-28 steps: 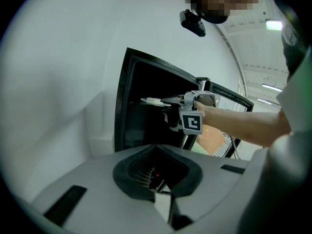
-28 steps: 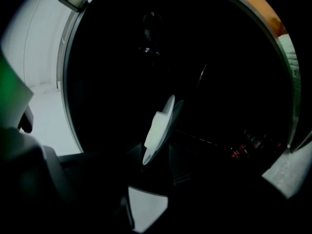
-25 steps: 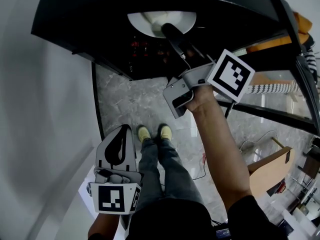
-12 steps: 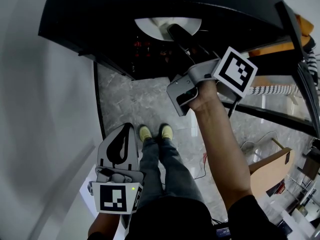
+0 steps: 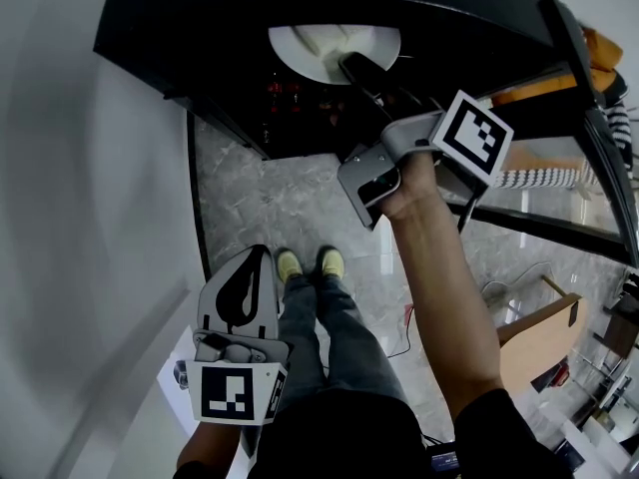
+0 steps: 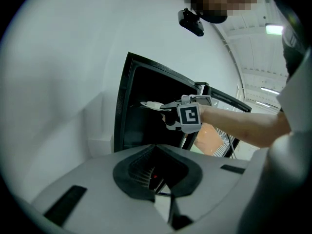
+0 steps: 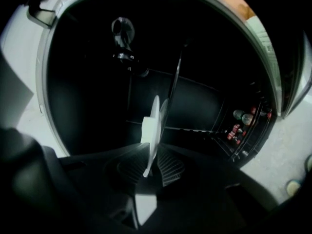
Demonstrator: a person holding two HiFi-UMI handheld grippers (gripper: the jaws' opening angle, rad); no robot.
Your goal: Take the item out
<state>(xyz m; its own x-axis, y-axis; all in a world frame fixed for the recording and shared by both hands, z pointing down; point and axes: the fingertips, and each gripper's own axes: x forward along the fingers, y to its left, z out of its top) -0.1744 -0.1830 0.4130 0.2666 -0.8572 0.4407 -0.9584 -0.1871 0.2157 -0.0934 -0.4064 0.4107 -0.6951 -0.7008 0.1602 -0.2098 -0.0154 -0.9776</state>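
A white plate [image 5: 319, 43] sits inside a dark, black-walled cabinet [image 5: 200, 28]. My right gripper [image 5: 354, 66] reaches into the opening at the plate's near rim. In the right gripper view the plate [image 7: 153, 126] stands edge-on between the ribbed pads [image 7: 168, 167], and the right gripper [image 7: 155, 162] has just been closing onto its rim. The left gripper view shows the right gripper [image 6: 168, 112] level with the plate [image 6: 150, 105]. My left gripper [image 5: 262, 255] hangs low beside my legs, shut and holding nothing; its tips [image 6: 156, 152] point at the cabinet.
The cabinet's glass door [image 5: 589, 148] stands open to the right. Small red-capped bottles [image 7: 241, 126] line a low rack inside. Below are a grey marble floor, my shoes [image 5: 305, 264] and a cardboard box [image 5: 539, 337]. A white wall fills the left.
The right gripper has rolled a little at the cabinet's mouth and its jaws have come together on the plate's rim. The left gripper has stayed where it was.
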